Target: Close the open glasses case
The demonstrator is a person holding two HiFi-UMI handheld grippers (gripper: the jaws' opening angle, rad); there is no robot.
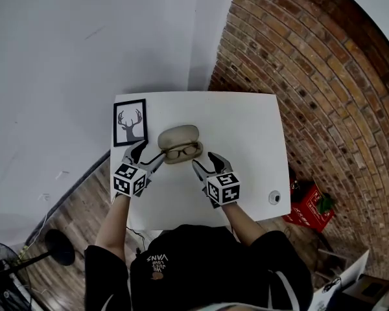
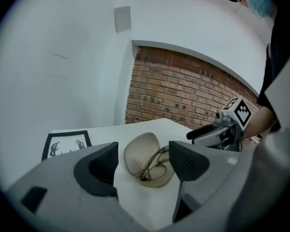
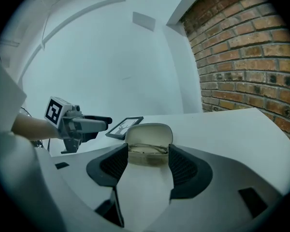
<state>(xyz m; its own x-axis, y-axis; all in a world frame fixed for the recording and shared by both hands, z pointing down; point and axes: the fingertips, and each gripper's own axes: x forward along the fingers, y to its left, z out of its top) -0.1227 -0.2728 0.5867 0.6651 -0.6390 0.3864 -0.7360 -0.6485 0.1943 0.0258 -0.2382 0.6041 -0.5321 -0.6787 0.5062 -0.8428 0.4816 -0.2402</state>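
Observation:
An open beige glasses case [image 1: 179, 144] lies on the white table [image 1: 246, 128], lid up at the far side, with a pair of glasses [image 1: 181, 152] in its tray. My left gripper [image 1: 148, 154] is just left of the case, jaws open and empty. My right gripper [image 1: 207, 163] is close in front of it to the right, also open and empty. In the left gripper view the case [image 2: 147, 161] lies ahead between the pads [image 2: 104, 166], apart from them. The right gripper view shows the case [image 3: 148, 144] straight ahead, beyond the pads [image 3: 183, 167].
A black-framed deer picture [image 1: 130, 122] lies at the table's far left corner. A small round object [image 1: 274, 197] sits near the front right corner. A brick wall [image 1: 324, 76] runs along the right, with a red crate [image 1: 309, 207] on the floor below.

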